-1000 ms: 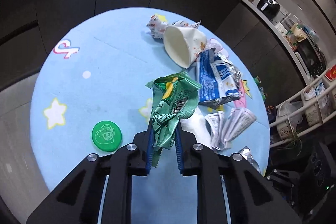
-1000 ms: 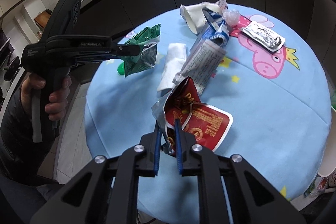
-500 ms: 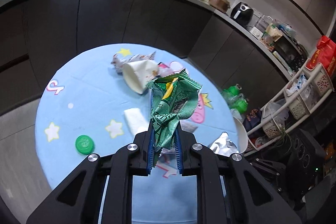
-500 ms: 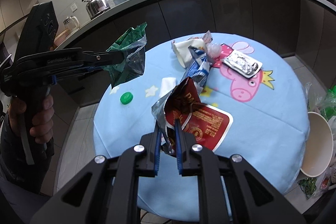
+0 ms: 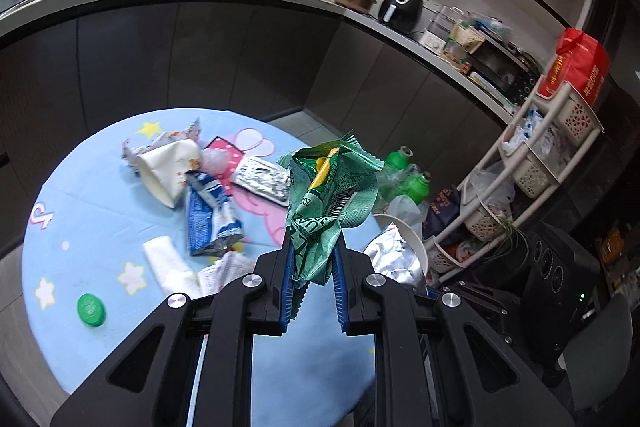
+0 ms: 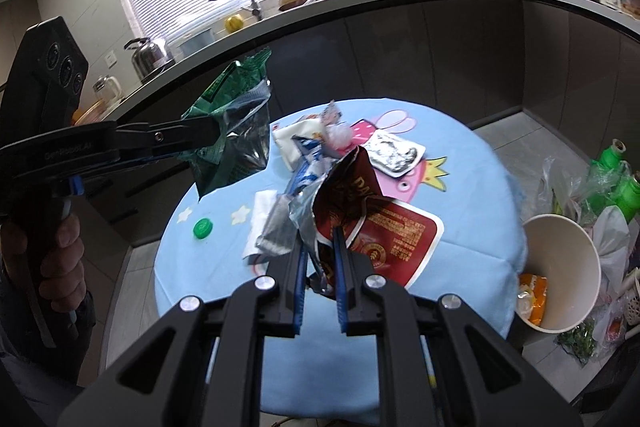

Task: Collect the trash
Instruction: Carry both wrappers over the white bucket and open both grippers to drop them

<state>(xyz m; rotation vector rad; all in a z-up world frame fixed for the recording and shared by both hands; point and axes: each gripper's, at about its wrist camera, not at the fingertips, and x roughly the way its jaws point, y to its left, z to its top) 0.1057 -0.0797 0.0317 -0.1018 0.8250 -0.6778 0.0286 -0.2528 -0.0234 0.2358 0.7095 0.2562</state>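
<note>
Left wrist: left gripper (image 5: pixel 311 259) clamps green wrapper (image 5: pixel 330 199); right gripper (image 6: pixel 320 251) apparently pinches red packet (image 6: pixel 376 223).

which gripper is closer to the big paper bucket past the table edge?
Right, probably. The right gripper, holding the red wrapper, sits beside the paper bucket; the left gripper is over the table's far side.

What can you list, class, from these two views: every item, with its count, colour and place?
Green wrapper: 1, green, held above the table.
Red packet: 1, dark red, held above the table.
Bottle cap: 1, green, table's near edge.
Blue packet: 1, blue-white, table middle.
Foil tray: 1, silver, on pink cartoon.
Paper cup: 1, white, lying on its side.
Tissue: 1, white, beside blue packet.
Bin: 1, white, floor beside table.
Left gripper: shut.
Right gripper: shut.
</note>
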